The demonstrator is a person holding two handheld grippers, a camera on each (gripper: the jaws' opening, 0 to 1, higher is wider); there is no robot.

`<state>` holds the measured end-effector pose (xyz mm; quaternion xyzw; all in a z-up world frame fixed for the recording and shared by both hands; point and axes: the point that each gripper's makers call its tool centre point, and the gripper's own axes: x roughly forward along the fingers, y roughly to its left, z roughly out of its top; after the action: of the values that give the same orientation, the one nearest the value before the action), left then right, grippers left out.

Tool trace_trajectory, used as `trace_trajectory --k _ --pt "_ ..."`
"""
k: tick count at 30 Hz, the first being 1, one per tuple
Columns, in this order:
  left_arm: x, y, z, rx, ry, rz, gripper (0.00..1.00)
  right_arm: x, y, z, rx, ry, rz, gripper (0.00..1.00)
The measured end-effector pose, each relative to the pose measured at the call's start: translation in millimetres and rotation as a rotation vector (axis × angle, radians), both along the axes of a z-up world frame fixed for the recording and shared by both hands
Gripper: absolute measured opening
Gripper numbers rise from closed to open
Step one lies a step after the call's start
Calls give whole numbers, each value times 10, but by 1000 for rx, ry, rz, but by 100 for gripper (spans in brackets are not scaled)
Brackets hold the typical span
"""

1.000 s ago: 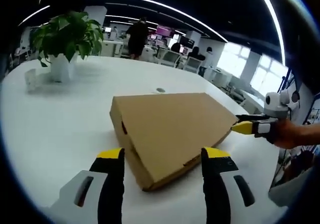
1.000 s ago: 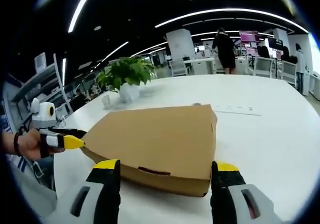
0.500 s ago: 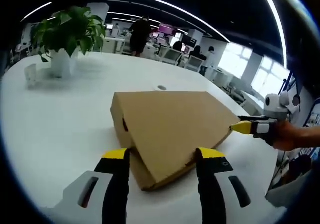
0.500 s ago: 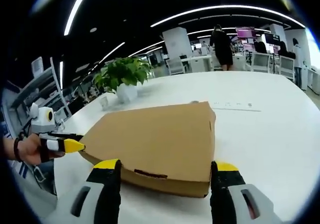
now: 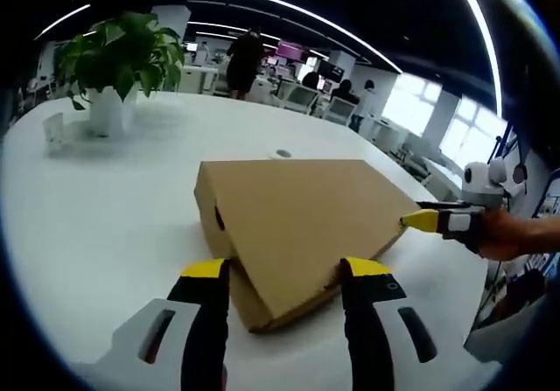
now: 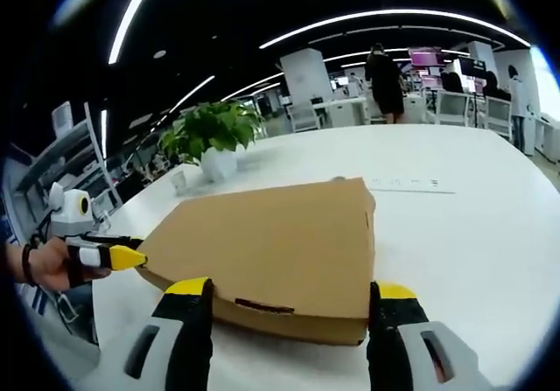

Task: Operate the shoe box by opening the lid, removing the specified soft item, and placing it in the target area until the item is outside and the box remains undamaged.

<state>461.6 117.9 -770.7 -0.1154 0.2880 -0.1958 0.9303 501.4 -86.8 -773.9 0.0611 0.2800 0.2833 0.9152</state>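
A closed brown cardboard shoe box (image 5: 306, 220) lies flat on the white table (image 5: 105, 198), lid down. My left gripper (image 5: 284, 270) is open, its yellow-tipped jaws straddling the box's near corner. My right gripper (image 5: 422, 222) comes in from the right in a hand, its tip at the box's far right corner. In the right gripper view the box (image 6: 271, 242) lies just beyond my open right gripper (image 6: 291, 290), whose jaws flank its near side. The left gripper (image 6: 131, 255) touches the box's left corner there. The box's contents are hidden.
A potted plant (image 5: 118, 59) in a white pot and a small cup (image 5: 54, 133) stand at the table's far left. A small round disc (image 5: 281, 154) sits behind the box. A person (image 6: 385, 76) stands among desks and chairs far behind.
My left gripper's jaws have drawn slightly closer together and nearer the box's corner. The right gripper view has barely shifted. The box has not moved.
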Motion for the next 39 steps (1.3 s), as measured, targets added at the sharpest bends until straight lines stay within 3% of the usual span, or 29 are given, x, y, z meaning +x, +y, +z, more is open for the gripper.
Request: trace_trajectory --k 13,26,39 --pt "-178 167 63 20 14 -7 49 -57 179 9 5 2 4 70" --pt "-461 477 73 28 38 12 48 -275 503 -9 21 4 25 65" --pt "-732 632 73 31 46 12 48 -560 655 -17 22 8 38 63"
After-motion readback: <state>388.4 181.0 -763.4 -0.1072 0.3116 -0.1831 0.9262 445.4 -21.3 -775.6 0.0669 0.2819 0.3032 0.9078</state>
